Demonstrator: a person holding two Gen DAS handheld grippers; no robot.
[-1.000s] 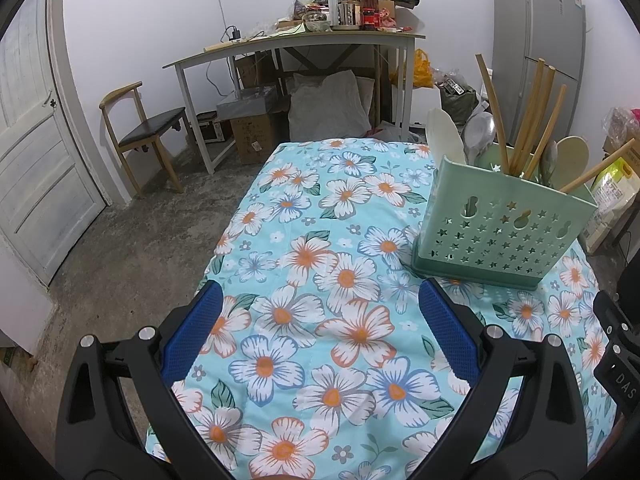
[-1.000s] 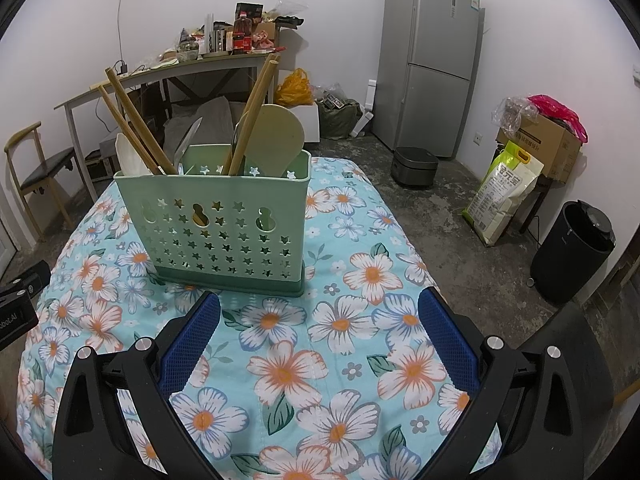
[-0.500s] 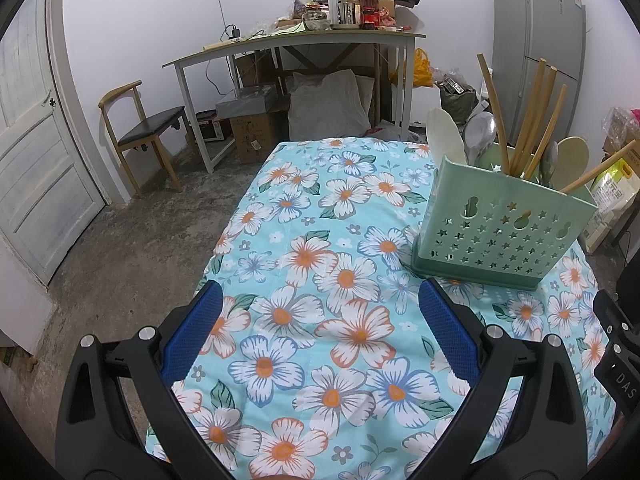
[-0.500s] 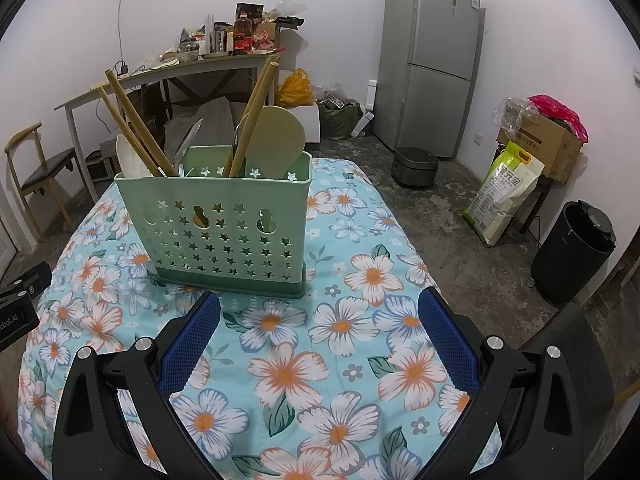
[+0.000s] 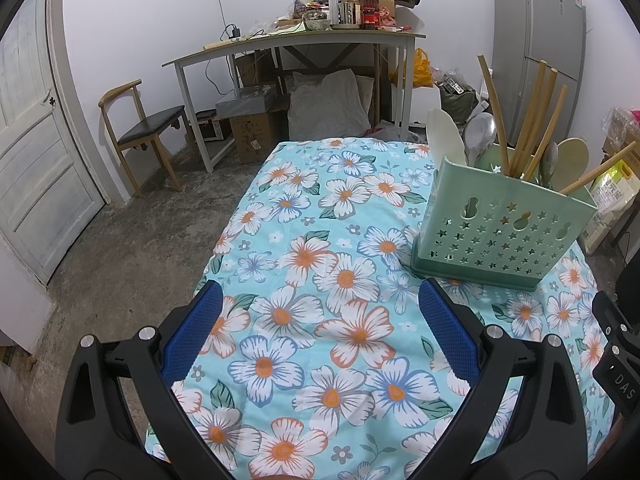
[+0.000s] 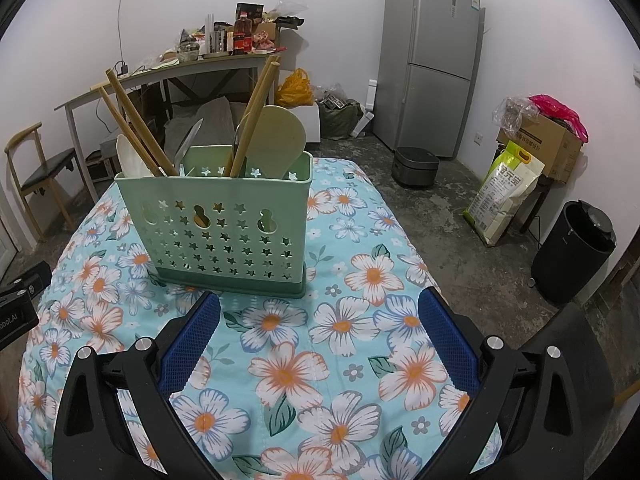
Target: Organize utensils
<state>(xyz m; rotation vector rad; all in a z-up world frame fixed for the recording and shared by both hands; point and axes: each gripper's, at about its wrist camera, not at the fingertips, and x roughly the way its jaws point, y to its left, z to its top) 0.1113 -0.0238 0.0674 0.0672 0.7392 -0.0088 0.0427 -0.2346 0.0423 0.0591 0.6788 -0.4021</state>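
A pale green utensil holder (image 6: 224, 224) with star-shaped holes stands upright on the flowered tablecloth (image 6: 344, 344). Wooden chopsticks (image 6: 132, 128), a cream rice paddle (image 6: 276, 136) and spoons stick out of its top. In the left wrist view the same holder (image 5: 500, 232) stands to the right, with chopsticks (image 5: 528, 120) and a white spoon (image 5: 444, 136) in it. My left gripper (image 5: 320, 332) is open over bare cloth, left of the holder. My right gripper (image 6: 320, 332) is open just in front of the holder, nothing between its fingers.
The table drops off at the left edge (image 5: 224, 248) and right edge (image 6: 424, 256). Around it stand a cluttered desk (image 5: 304, 40), a wooden chair (image 5: 140, 128), a grey fridge (image 6: 436, 60), a black bin (image 6: 572, 252) and a rice sack (image 6: 504, 196). The other gripper's body (image 6: 16, 304) shows at left.
The right gripper has drifted slightly, so the holder sits a touch further right in its view. The left view is unchanged.
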